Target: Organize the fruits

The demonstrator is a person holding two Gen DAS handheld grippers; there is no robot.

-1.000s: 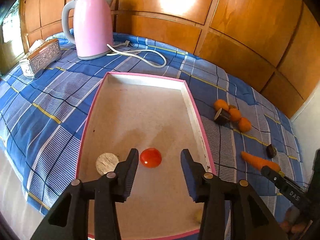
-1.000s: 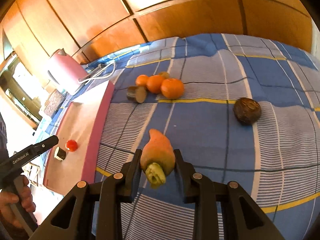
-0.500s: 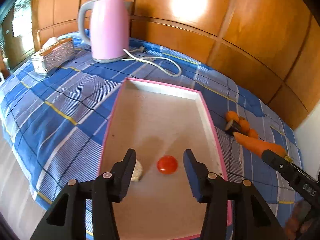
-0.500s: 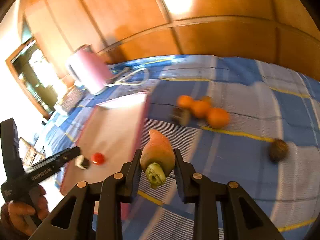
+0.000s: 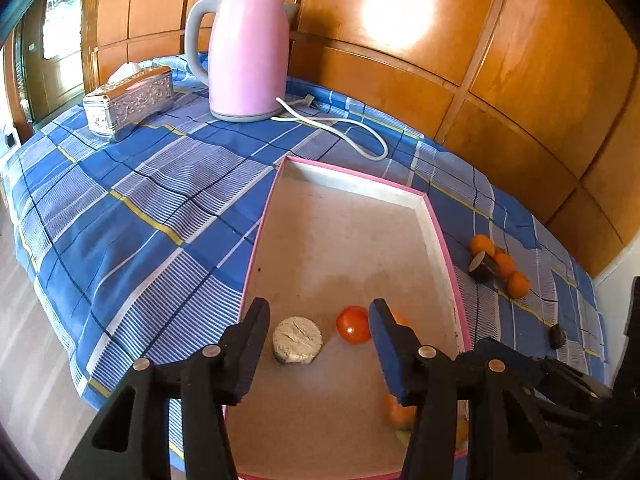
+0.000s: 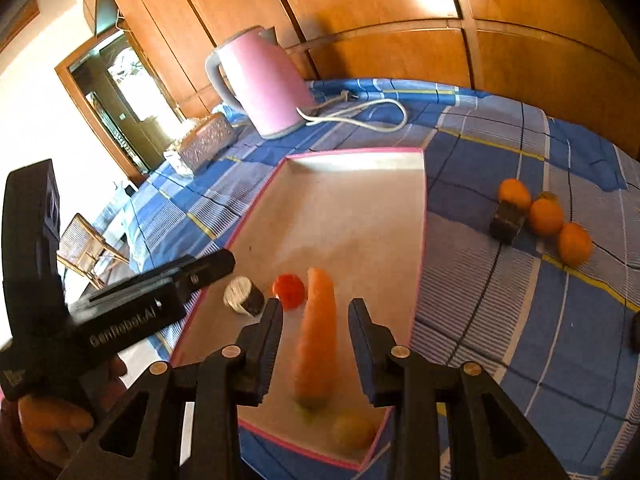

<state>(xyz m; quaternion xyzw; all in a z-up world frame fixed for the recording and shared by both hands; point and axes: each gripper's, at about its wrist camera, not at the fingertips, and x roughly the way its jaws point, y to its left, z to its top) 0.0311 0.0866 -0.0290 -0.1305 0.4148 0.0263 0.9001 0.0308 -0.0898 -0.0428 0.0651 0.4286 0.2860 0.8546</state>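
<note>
A pink-rimmed tray lies on the blue checked cloth. My right gripper hovers over its near end with the jaws opening. An orange carrot, blurred, sits lengthwise between them, with a gap on each side. Beside it in the tray are a red tomato, a white-cut dark chunk and a yellowish fruit. My left gripper is open above the tray. Nothing is in its jaws; the chunk and tomato lie below them.
Three oranges and a dark cut piece lie on the cloth right of the tray, a dark round fruit nearer. A pink kettle with white cord and a silver tissue box stand behind. Wooden panels back the table.
My right gripper swung left from over the cloth to over the tray, and its jaws parted off the carrot. My left gripper's jaws widened a little as it shifted over the tray's near end.
</note>
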